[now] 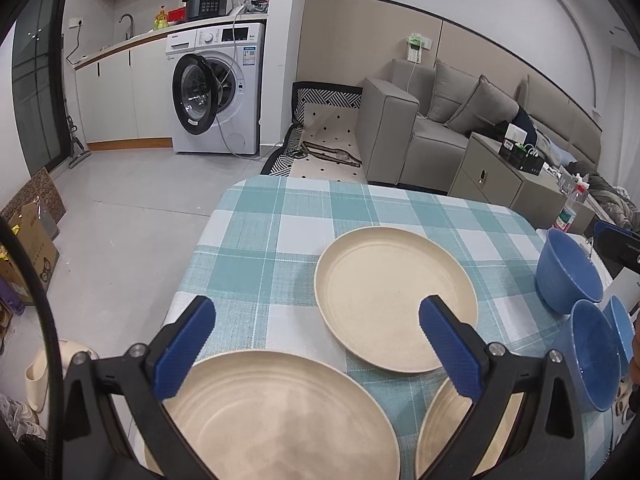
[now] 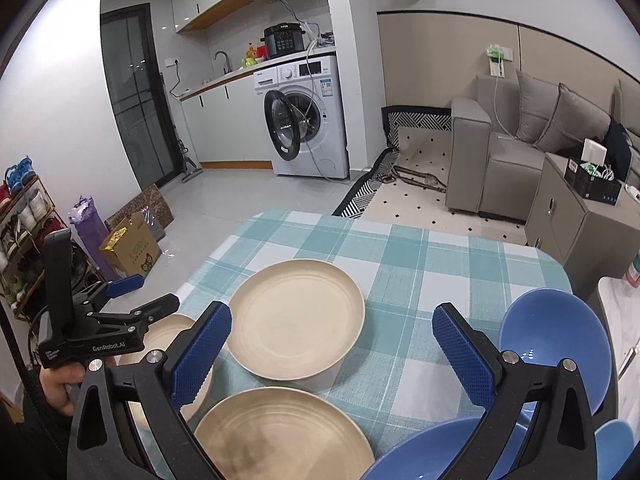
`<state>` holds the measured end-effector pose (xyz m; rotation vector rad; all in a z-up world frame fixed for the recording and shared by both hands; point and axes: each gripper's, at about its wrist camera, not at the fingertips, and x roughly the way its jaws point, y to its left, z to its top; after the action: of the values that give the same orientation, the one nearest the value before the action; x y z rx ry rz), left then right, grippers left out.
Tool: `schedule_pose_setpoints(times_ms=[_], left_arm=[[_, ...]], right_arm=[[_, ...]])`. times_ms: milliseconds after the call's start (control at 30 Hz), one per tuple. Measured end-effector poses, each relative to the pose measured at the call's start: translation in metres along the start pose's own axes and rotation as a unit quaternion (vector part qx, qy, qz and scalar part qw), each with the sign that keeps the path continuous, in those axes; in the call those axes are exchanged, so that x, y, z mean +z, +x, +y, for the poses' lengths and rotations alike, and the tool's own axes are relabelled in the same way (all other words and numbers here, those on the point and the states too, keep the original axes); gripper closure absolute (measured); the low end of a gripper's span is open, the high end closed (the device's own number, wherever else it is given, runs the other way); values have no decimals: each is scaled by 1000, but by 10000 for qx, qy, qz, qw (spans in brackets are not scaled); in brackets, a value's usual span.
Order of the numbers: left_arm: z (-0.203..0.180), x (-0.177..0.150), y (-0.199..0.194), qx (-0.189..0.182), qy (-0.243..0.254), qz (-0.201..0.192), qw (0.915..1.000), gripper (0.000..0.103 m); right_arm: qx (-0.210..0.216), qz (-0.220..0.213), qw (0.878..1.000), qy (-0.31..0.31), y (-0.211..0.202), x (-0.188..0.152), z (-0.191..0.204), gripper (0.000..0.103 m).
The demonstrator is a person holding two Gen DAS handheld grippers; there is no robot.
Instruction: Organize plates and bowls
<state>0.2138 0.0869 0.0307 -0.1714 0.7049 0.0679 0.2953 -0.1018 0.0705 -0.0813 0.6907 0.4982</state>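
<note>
Plates and bowls sit untouched on the table (image 1: 248,240): left gripper (image 1: 316,344), fingers spread wide and empty, hovers level over the near-left plate (image 1: 280,416); right gripper (image 2: 332,350), likewise released, hangs above the near plate (image 2: 280,436), blue bowls (image 2: 556,344) along the right edge

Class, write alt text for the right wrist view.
Open blue-padded right claw hovers over a teal checked tablecloth holding three round beige plates and three blue bowls; the open left claw hovers left; a white washing machine stands behind.
</note>
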Motion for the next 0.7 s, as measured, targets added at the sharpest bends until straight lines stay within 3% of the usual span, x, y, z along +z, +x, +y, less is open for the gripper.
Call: schedule_pose_setpoints(times_ms=[700], left_arm=[[0,16,54,-65,153,607,9980,2]], right_arm=[[-274,1298,9909,213,106,8,-16,0]])
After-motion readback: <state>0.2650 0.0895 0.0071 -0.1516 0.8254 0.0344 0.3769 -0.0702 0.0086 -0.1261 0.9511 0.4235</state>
